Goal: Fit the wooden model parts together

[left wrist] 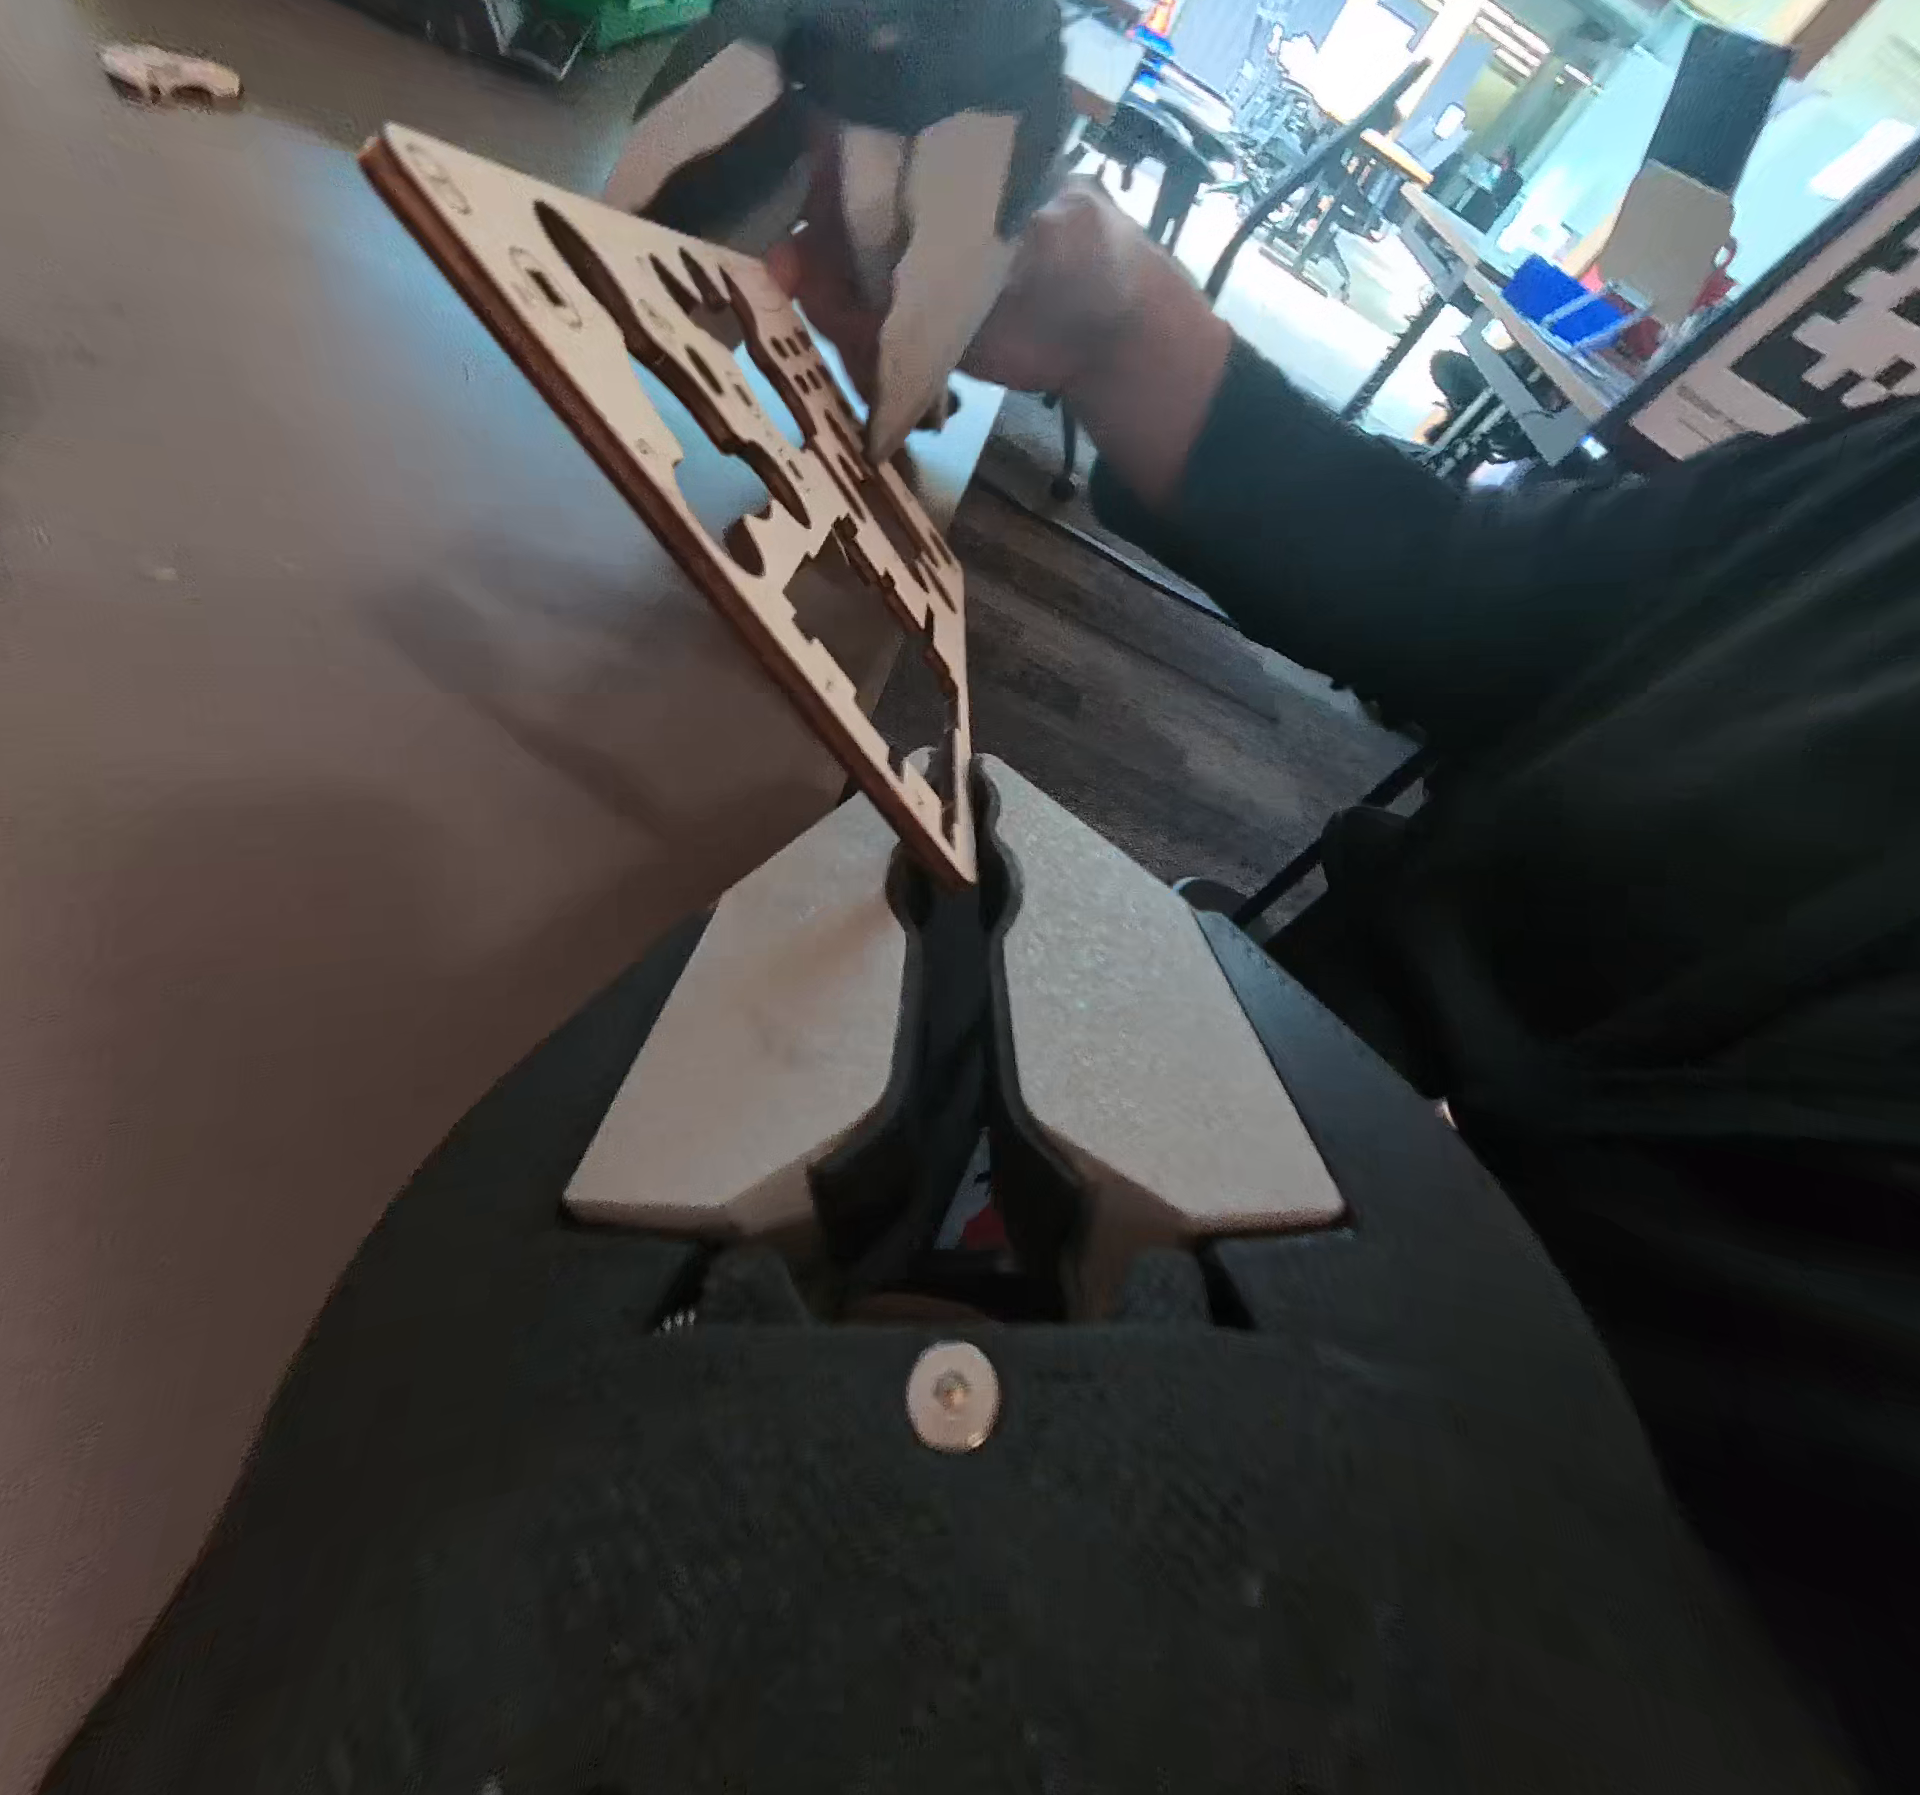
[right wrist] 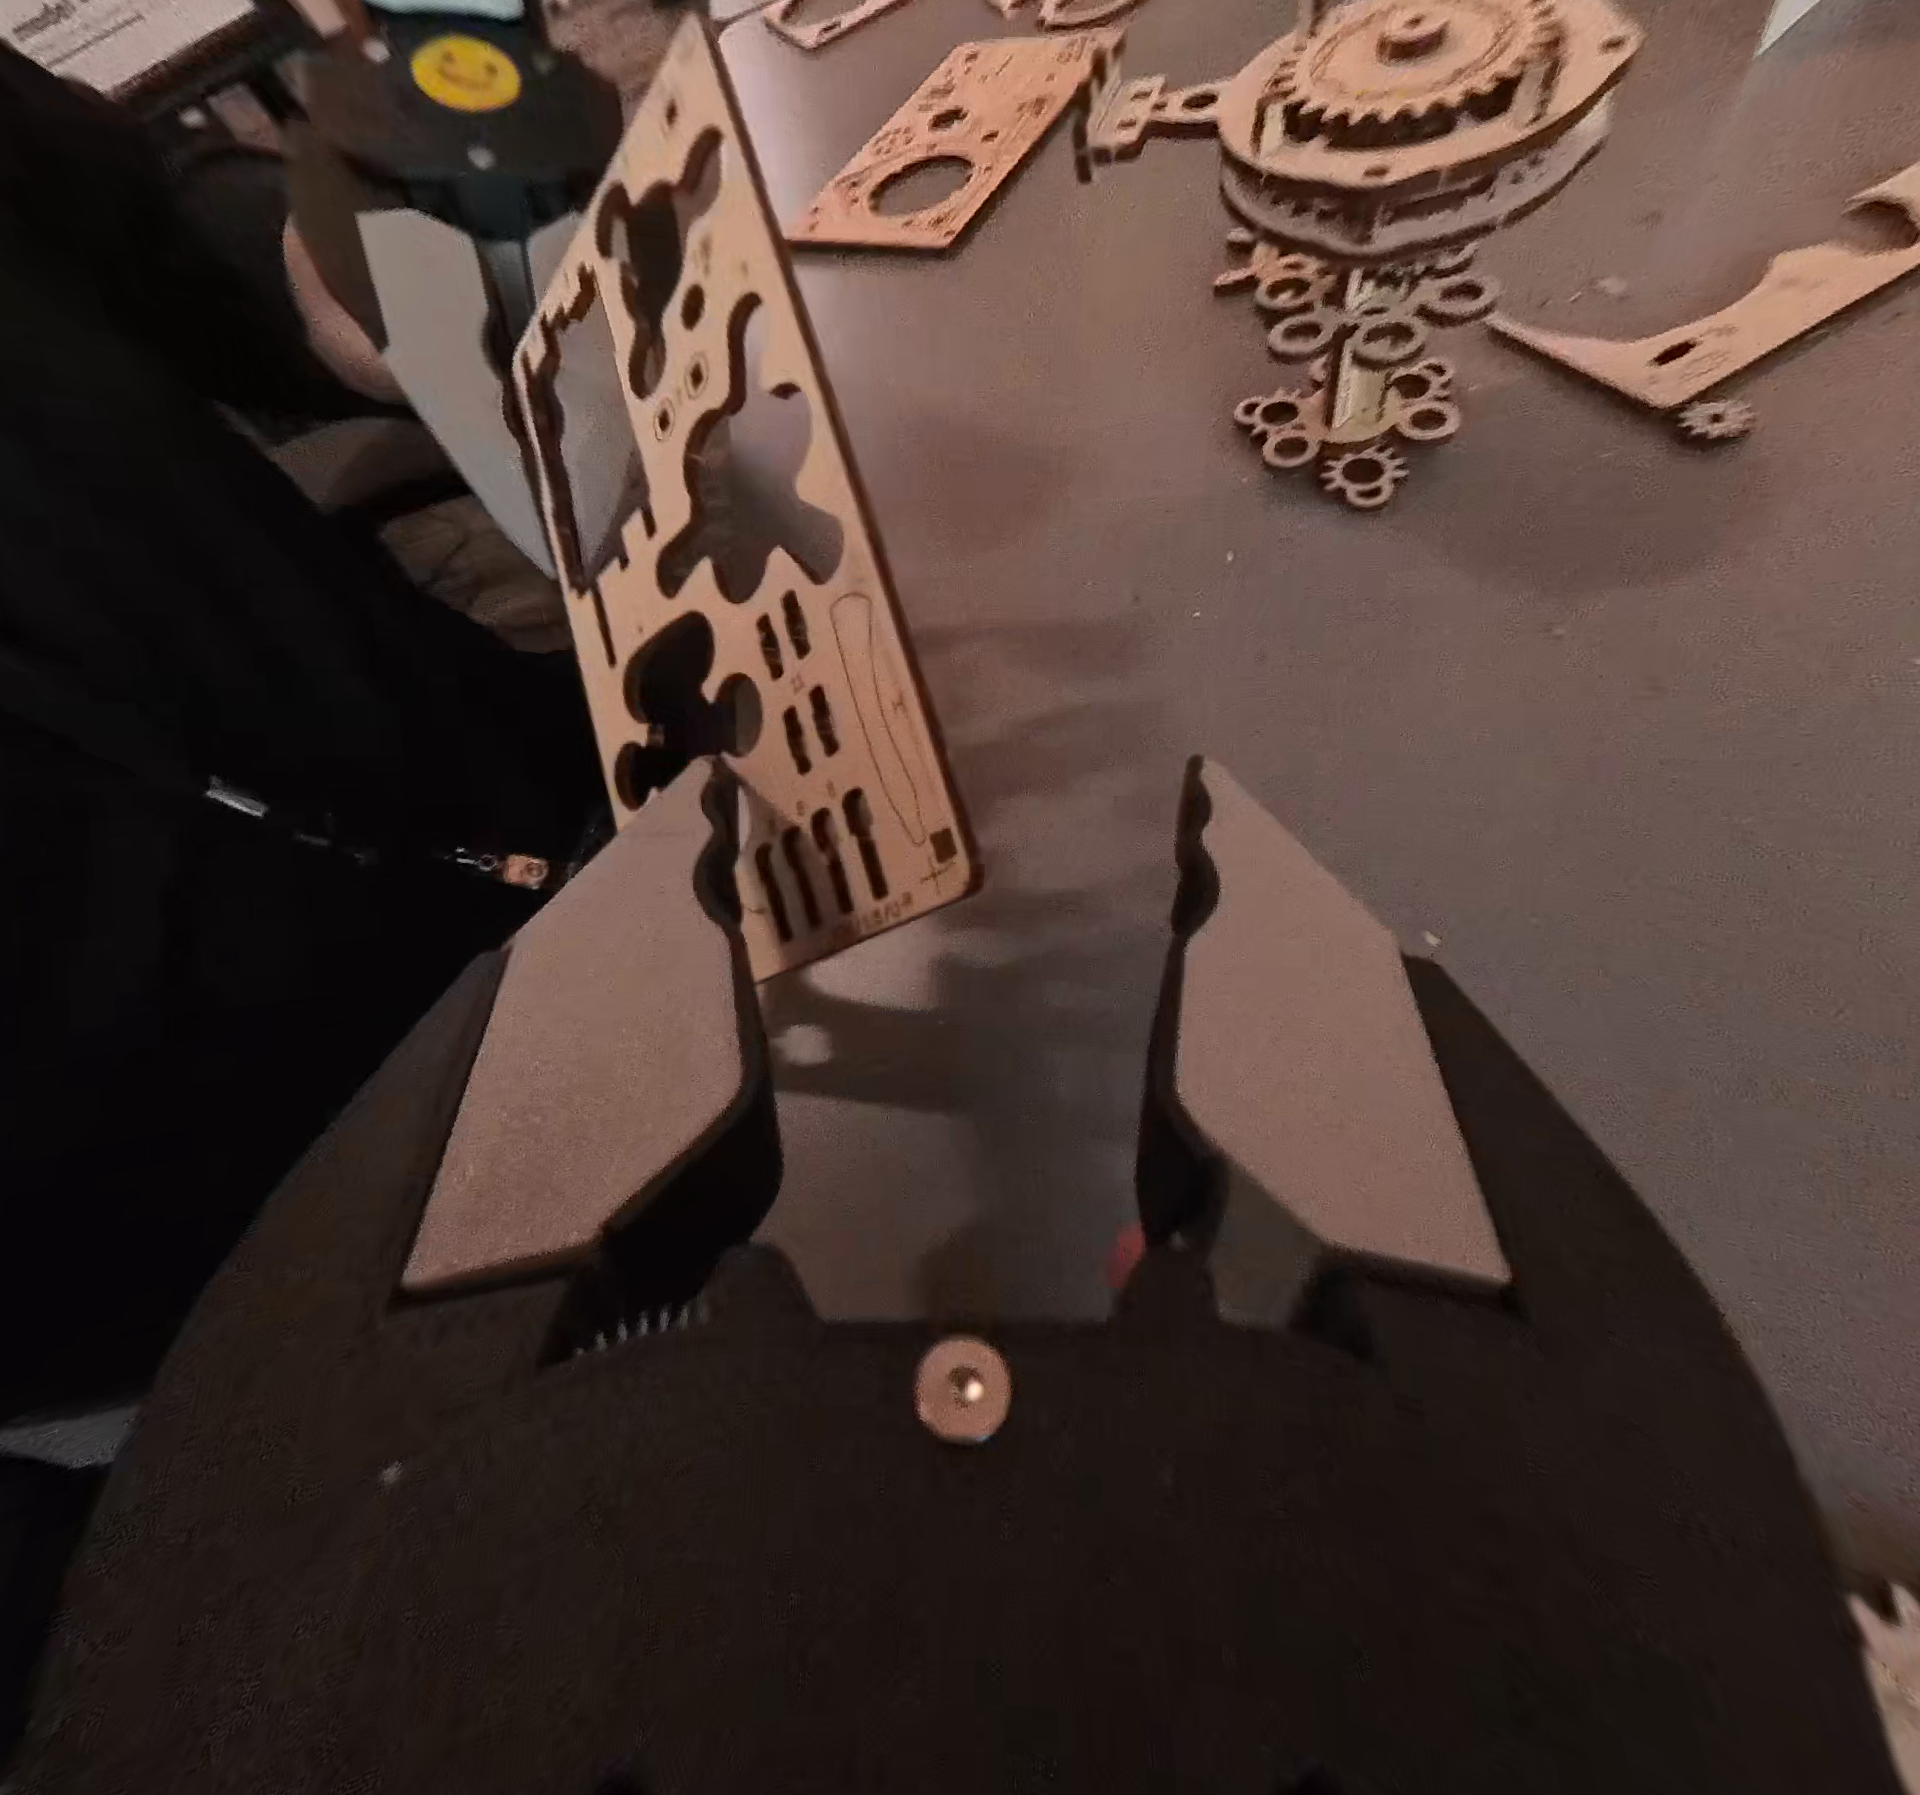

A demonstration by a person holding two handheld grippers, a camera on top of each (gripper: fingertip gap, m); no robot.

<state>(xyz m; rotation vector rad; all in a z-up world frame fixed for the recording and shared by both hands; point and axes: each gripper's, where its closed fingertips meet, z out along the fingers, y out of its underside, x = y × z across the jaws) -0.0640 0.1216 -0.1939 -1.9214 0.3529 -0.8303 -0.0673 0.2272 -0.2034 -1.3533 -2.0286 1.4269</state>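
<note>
Here, the left gripper [left wrist: 951, 826] pinches one corner of a mostly emptied wooden sheet [right wrist: 727, 540], held above the table [right wrist: 1351, 810]. The right gripper [right wrist: 956, 872] gapes empty beside it. Beyond the sheet stands a half-built gear model [right wrist: 1413, 135], loose pieces still unfitted.

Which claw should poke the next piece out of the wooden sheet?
Probably the right gripper: it is open and empty beside the wooden sheet, while the left gripper is shut on the sheet's corner, holding it up.
</note>
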